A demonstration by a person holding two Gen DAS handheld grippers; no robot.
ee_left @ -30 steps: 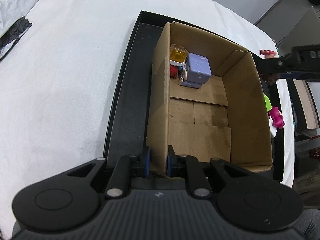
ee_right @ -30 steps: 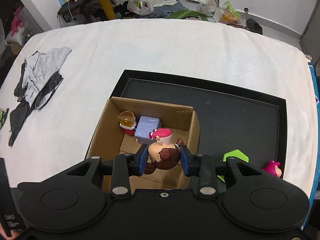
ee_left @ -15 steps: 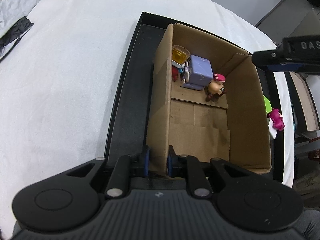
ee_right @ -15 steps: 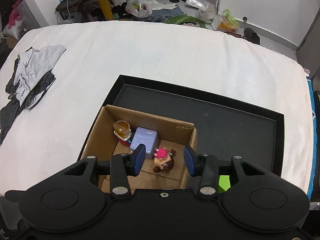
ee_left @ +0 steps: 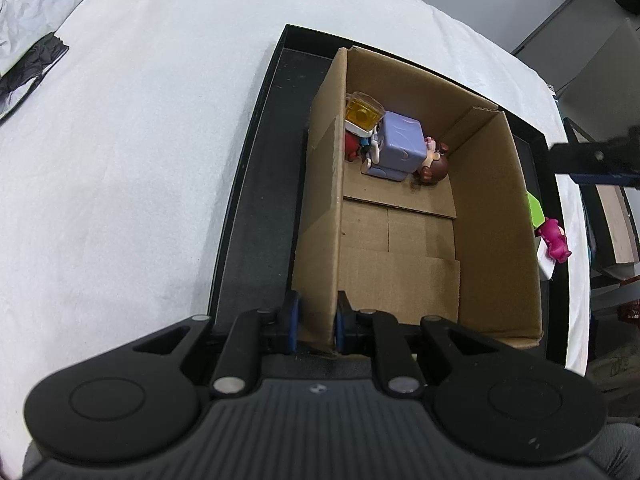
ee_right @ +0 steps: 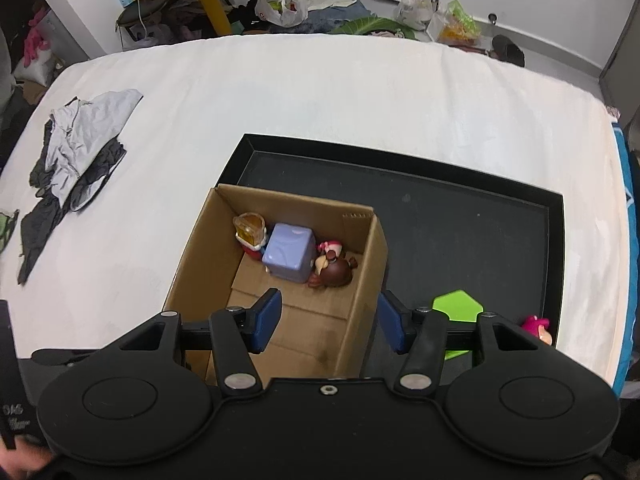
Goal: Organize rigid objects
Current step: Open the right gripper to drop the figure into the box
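Observation:
A cardboard box (ee_left: 492, 220) (ee_right: 192, 264) stands in a black tray (ee_left: 256, 216) (ee_right: 460, 216). Inside it, at the far end, lie a brown-haired doll (ee_left: 434, 166) (ee_right: 334, 270), a lilac cube toy (ee_left: 400, 144) (ee_right: 288, 256) and a yellow-topped figure (ee_left: 362, 114) (ee_right: 250, 230). My left gripper (ee_left: 316, 326) is shut on the box's near left wall. My right gripper (ee_right: 328, 322) is open and empty above the box's right side. A green piece (ee_left: 535, 210) (ee_right: 456, 304) and a pink figure (ee_left: 554, 238) (ee_right: 536, 326) lie at the tray's right end.
The tray rests on a white cloth surface (ee_right: 320, 92). Grey and black clothes (ee_right: 76, 160) (ee_left: 24, 52) lie at its left. Clutter and bags sit on the floor beyond the far edge.
My right gripper opened and let the brown-haired doll drop into the box, where it came to rest beside the lilac cube. The right gripper then drew back and up. The left gripper kept its hold.

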